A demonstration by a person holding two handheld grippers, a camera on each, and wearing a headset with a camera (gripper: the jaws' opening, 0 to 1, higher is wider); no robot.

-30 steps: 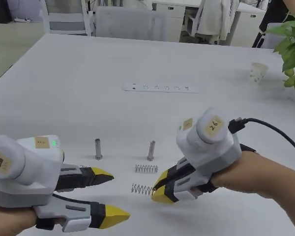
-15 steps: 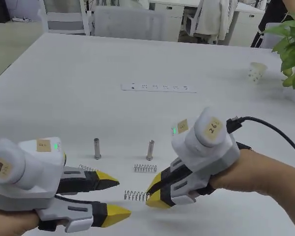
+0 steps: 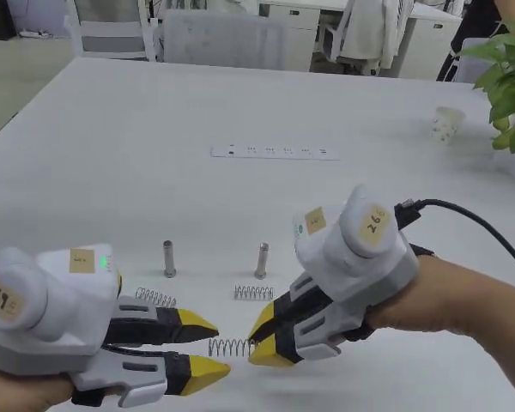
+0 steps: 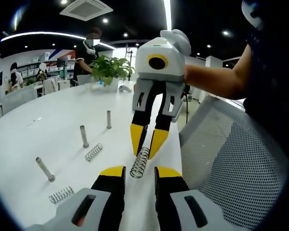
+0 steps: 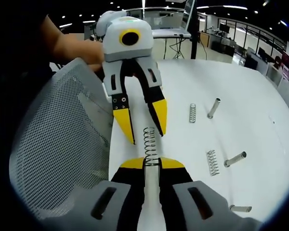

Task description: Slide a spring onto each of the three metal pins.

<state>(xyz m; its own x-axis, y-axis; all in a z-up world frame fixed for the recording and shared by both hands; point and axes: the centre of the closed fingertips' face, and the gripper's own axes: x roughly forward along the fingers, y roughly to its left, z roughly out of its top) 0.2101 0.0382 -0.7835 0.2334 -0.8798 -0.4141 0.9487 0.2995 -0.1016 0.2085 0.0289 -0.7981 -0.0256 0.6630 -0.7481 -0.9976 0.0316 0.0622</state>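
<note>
My right gripper (image 3: 259, 342) (image 5: 152, 163) is shut on one end of a spring (image 3: 229, 347) (image 5: 149, 139), held level just above the white table (image 3: 240, 112). The spring's free end points at my left gripper (image 3: 204, 346) (image 4: 140, 172), which is open and faces it closely; the spring (image 4: 139, 162) reaches toward the gap between its jaws. Two metal pins (image 3: 169, 257) (image 3: 262, 259) stand upright beyond the grippers. A third pin (image 4: 44, 168) appears in the left gripper view. Two loose springs (image 3: 156, 298) (image 3: 254, 293) lie near the pins.
A white power strip (image 3: 275, 153) lies mid-table. A paper cup (image 3: 448, 124) and a green plant (image 3: 511, 94) sit at the far right. A black cable (image 3: 472, 225) trails from the right gripper. Chairs stand beyond the far edge.
My right gripper has carried the spring leftward and nearer to me, closing on the left gripper. The left gripper has edged to the right toward it.
</note>
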